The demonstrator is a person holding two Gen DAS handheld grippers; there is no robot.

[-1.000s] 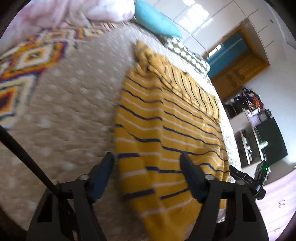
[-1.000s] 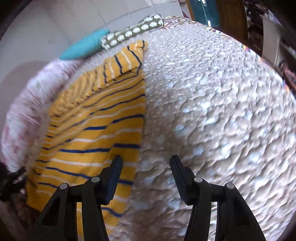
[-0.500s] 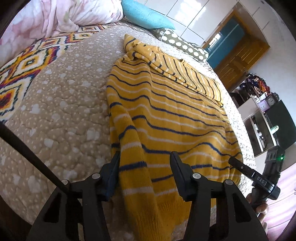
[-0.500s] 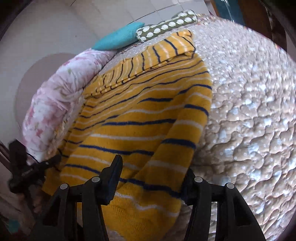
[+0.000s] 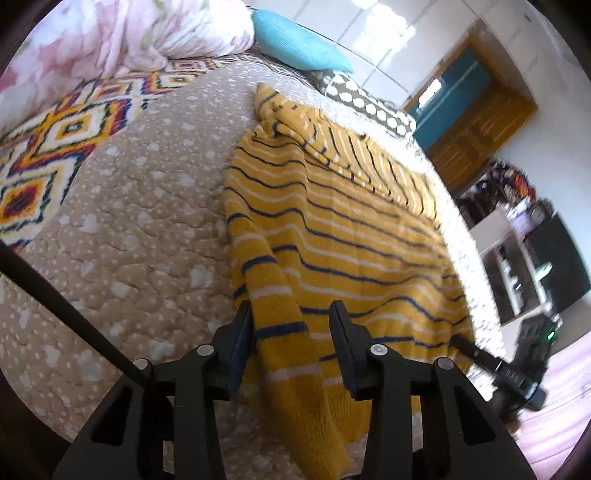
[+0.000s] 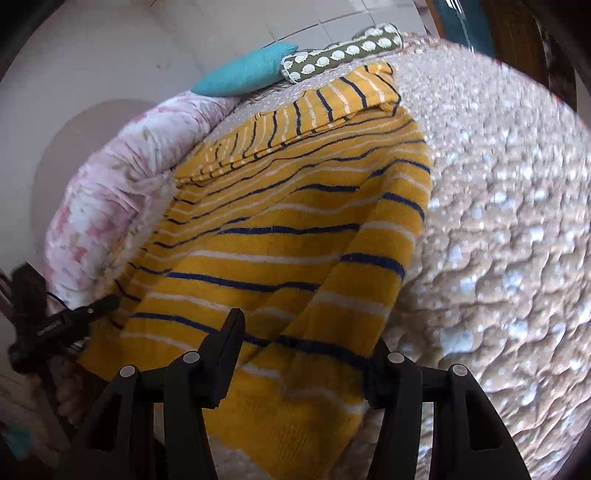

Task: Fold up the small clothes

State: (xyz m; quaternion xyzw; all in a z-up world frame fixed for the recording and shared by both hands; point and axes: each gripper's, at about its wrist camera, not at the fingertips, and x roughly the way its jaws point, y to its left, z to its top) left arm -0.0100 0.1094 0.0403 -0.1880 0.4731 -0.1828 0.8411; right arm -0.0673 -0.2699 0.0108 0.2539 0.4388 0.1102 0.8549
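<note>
A yellow sweater with navy and white stripes lies spread on a beige quilted bed. It also fills the right wrist view. My left gripper is open, its jaws either side of the sweater's near left sleeve edge. My right gripper is open, its jaws either side of the near right sleeve; the right fingertip is hidden under the knit. Each gripper shows at the edge of the other's view: the right one in the left wrist view, the left one in the right wrist view.
A floral duvet, a teal pillow and a dotted bolster lie at the head of the bed. A patterned blanket lies on the left. Wooden doors and shelves stand past the bed's right side.
Both grippers have come in over the sweater's near corners, from beside its edges to straddling the sleeves. The left gripper's jaws have narrowed. The sweater lies as before.
</note>
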